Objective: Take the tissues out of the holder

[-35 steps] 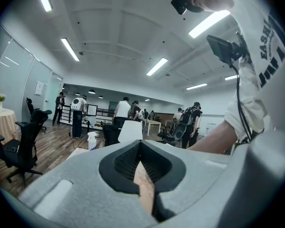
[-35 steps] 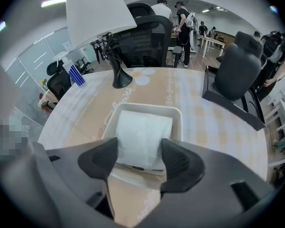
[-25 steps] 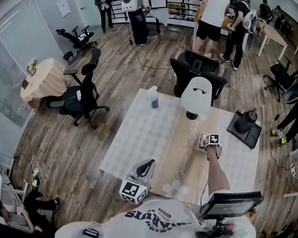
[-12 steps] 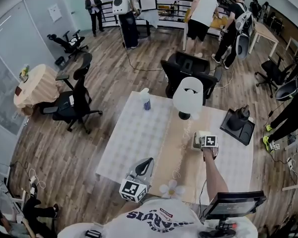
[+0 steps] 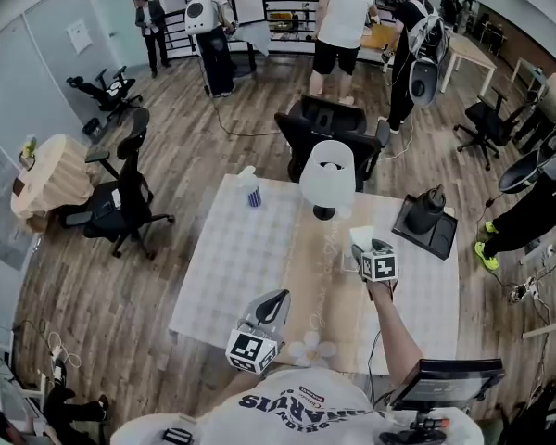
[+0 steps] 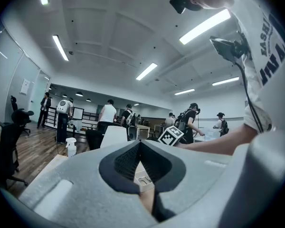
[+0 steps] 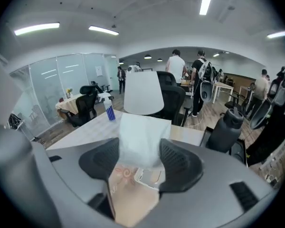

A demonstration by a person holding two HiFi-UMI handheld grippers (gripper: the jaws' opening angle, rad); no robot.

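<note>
Open-plan office all round, with people standing well away from the white table where I'm working. The right gripper has its jaws clamped on the lower part of a white tissue, and the rest of the sheet stands up above the pads. That gripper is tipped downward and held up over the tan runner. Looking down through its jaws I see what I take to be the holder, a small white box lying on the runner. I can't tell whether the tissue's tail is free of it. The left gripper has its jaws clenched together on nothing and hangs level at the table's near edge. I judge this to be mid-pull on one sheet. Next I'd lift it clear, lay the tissue aside on the table and go back down for another. The light holder may ride up, so the left gripper could pin it.
</note>
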